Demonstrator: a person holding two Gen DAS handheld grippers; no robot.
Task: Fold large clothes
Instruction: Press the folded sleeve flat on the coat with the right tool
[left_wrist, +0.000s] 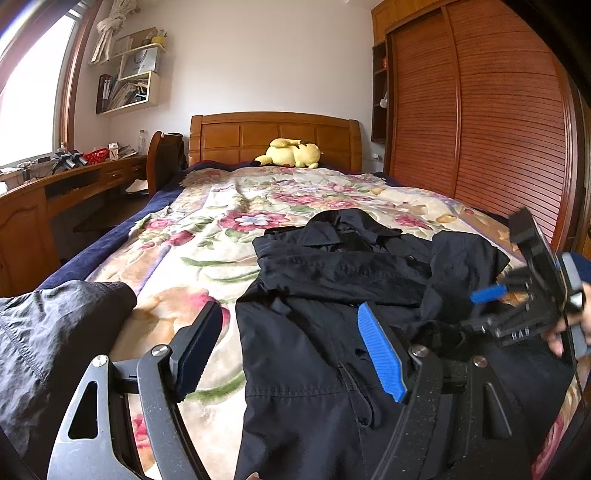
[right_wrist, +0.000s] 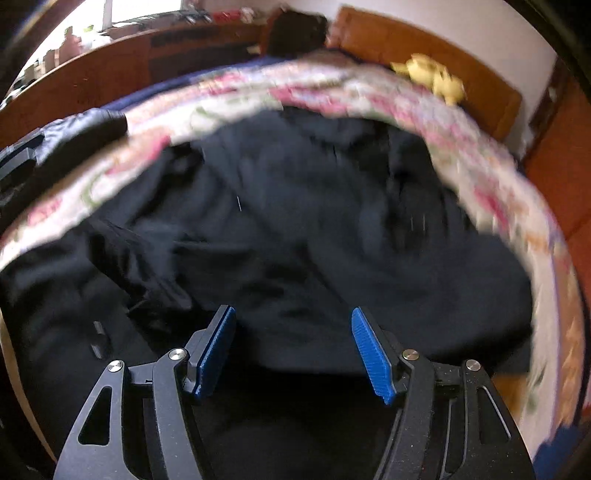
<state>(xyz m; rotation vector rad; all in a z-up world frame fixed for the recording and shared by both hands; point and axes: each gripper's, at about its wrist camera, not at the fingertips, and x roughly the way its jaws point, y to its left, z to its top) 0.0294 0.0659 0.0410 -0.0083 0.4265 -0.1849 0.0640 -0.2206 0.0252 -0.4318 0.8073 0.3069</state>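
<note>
A dark shirt (left_wrist: 332, 295) lies face up on the bed (left_wrist: 207, 236), over its foot end and toward the right edge. Its collar points at the headboard (left_wrist: 275, 136) and its hem comes down to the foot edge, so the long axis runs head to foot, the button placket straight up the middle.

The left gripper (left_wrist: 291, 347) hangs above the hem with its jaws spread wide and nothing between them; one pad is over the bare floral cover, the other over the cloth, so the shirt's left side edge sits right between them. The right gripper (right_wrist: 293, 354) is also released, jaws apart and empty, hovering over the shirt's right half. Its own view is badly smeared, so I can only guess that it is above the right sleeve, which looks bunched near the right edge of the bed.

Each gripper is nearer its own side of the shirt. A lengthwise fold would bring either side across toward the placket, and the left gripper looks better placed to pinch first.

A second dark garment (left_wrist: 55, 332) lies apart at the bed's left edge, untouched.
</note>
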